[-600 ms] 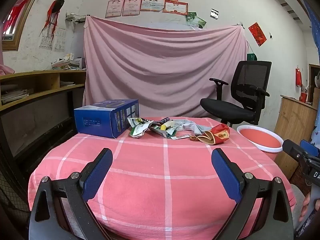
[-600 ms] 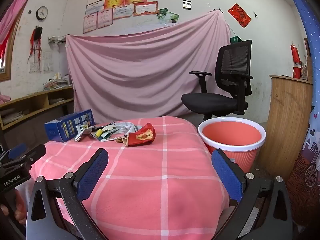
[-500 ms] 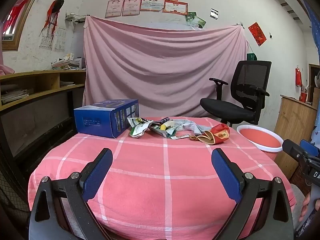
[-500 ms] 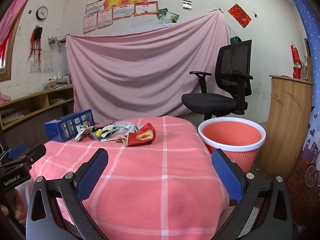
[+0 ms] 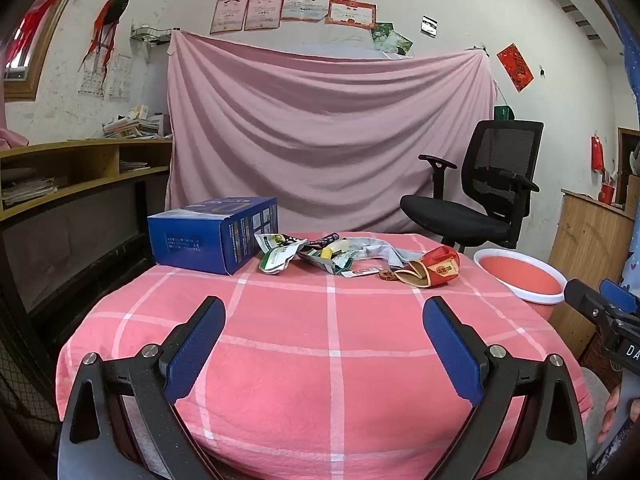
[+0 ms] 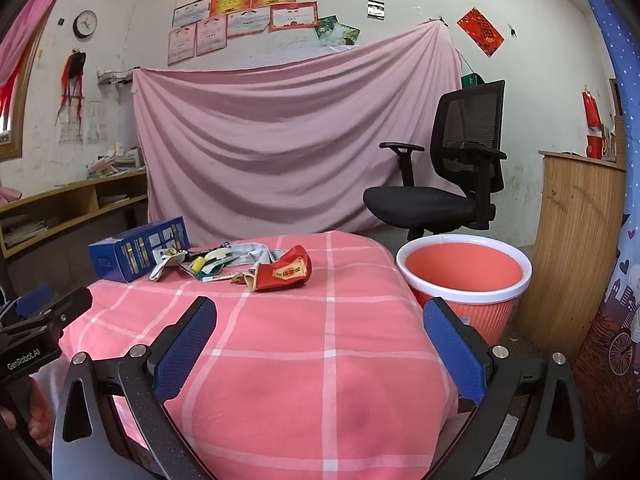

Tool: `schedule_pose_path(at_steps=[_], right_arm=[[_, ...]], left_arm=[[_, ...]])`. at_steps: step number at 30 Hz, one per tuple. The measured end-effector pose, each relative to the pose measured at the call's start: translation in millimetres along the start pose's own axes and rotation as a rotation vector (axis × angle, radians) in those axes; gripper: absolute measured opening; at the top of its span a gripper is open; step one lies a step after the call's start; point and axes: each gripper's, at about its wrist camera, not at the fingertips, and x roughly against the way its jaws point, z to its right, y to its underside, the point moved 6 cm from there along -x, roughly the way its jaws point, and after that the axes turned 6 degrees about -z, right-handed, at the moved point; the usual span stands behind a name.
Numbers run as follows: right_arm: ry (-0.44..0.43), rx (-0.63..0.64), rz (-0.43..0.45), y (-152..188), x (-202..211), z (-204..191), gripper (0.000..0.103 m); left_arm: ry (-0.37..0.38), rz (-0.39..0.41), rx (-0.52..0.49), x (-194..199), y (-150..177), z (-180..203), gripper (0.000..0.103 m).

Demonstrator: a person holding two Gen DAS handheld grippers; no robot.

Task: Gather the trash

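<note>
A heap of wrappers (image 5: 320,254) lies at the far side of the pink checked table (image 5: 328,340), with a red and gold packet (image 5: 436,269) at its right end. The heap (image 6: 208,262) and the red packet (image 6: 288,272) also show in the right wrist view. A pink bin with a white rim (image 6: 464,276) stands on the floor right of the table; it also shows in the left wrist view (image 5: 520,280). My left gripper (image 5: 324,344) is open and empty above the near table edge. My right gripper (image 6: 320,344) is open and empty, also near the front edge.
A blue carton (image 5: 212,240) stands at the table's far left beside the wrappers. A black office chair (image 5: 480,204) is behind the table on the right. Wooden shelves (image 5: 60,172) run along the left wall, and a wooden cabinet (image 6: 576,240) stands right of the bin.
</note>
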Motion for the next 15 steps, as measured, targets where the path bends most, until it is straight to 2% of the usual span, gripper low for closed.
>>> schedule_pose_path(at_steps=[15], right_arm=[[0.001, 0.001, -0.001, 0.0, -0.6, -1.0, 0.103]], left_arm=[[-0.001, -0.001, 0.002, 0.0, 0.2, 1.7, 0.097]])
